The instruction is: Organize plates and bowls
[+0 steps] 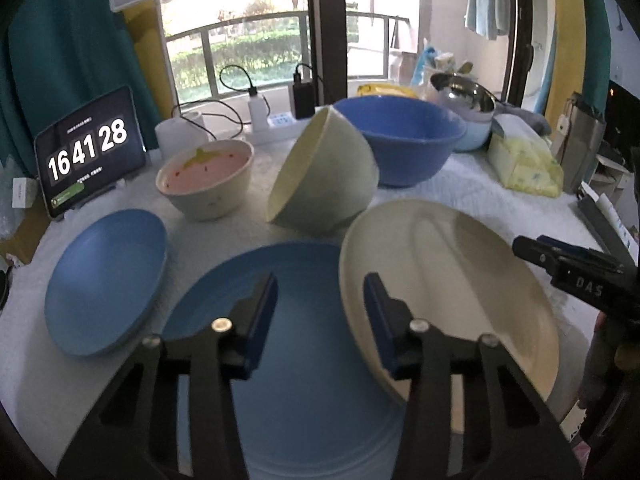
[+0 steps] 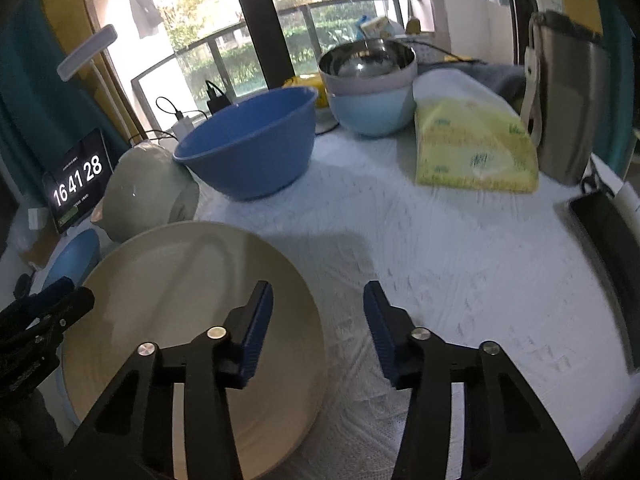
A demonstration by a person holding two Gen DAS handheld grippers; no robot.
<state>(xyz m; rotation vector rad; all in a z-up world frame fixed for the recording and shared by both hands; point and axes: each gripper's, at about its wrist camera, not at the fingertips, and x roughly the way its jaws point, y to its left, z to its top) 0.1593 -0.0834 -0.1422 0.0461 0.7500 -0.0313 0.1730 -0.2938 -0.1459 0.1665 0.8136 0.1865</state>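
Observation:
My left gripper stands open low over a large blue plate, its right finger against the left rim of a cream plate that overlaps the blue one. My right gripper is open too, and the cream plate's right rim lies between its fingers, untouched by the pads. A smaller blue plate lies to the left. Behind are a pink-lined bowl, a green bowl tipped on its side, and a big blue bowl.
A steel bowl stacked in pale bowls stands at the back. A yellow tissue pack and a grey bag sit at the right. A tablet clock and a power strip line the back left. White cloth covers the table.

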